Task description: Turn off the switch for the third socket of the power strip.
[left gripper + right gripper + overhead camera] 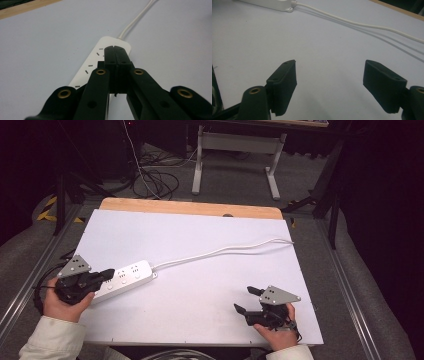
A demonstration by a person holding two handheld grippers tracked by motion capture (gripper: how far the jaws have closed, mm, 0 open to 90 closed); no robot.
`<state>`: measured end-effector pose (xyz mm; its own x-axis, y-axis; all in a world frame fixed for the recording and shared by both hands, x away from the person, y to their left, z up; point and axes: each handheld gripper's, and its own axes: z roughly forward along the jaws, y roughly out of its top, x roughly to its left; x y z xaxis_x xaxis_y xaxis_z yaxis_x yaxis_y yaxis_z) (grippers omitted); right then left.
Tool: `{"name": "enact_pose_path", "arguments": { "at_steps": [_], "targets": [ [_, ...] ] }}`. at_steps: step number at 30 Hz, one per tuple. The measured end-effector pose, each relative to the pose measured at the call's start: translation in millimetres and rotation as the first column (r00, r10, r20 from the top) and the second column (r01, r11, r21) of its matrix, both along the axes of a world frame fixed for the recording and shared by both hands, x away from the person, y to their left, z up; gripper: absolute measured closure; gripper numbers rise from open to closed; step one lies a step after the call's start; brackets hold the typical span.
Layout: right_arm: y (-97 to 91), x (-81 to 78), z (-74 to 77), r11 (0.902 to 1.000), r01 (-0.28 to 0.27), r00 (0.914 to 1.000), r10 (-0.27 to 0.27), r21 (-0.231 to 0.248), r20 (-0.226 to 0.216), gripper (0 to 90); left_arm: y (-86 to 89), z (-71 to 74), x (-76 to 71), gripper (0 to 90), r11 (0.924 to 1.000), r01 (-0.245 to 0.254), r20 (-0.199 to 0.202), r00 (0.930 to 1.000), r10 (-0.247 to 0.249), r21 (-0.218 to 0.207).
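A white power strip (127, 278) lies on the white table top (200, 240) at the left, its sockets facing up. Its white cable (225, 251) runs right toward the table's far right edge. My left gripper (109, 272) hovers over the strip's near end with its jaws pressed together and nothing between them; the left gripper view has those closed tips (115, 50) above the power strip (100, 53). My right gripper (247, 300) rests near the front right, open and empty. The right gripper view has the wide gap (329, 85), the power strip's end (277, 5) and the cable (362, 24).
A wooden strip (190, 208) borders the table's far edge. Beyond it stand a white table frame (235, 160) and loose black cables (155, 182) on the grey floor. Metal rails (345, 285) run along both sides.
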<state>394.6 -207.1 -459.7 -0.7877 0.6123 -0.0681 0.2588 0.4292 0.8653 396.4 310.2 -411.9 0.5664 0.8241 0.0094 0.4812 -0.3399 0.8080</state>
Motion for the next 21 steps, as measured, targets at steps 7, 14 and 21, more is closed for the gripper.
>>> {"name": "enact_pose_path", "arguments": {
  "at_steps": [7, 14, 21],
  "targets": [
    [0.0, 0.1, -0.3, 1.0000, -0.001, 1.0000, 0.001, -0.002, 0.002, 27.3, 0.5, -3.9, 9.8, 89.6, 0.9979, -0.020, -0.036, 0.9991, 0.022, 0.061],
    [-0.1, 0.2, -0.4, 1.0000, -0.001, 1.0000, 0.001, -0.004, 0.002, 27.3, 1.9, -7.3, 15.6, 89.6, 0.9945, -0.038, -0.091, 0.9948, 0.047, 0.097],
    [0.0, 0.3, -0.5, 1.0000, 0.000, 1.0000, 0.000, -0.005, 0.001, 27.3, 2.9, -10.2, 19.8, 89.7, 0.9881, -0.039, -0.138, 0.9887, 0.059, 0.149]
  ]
}}
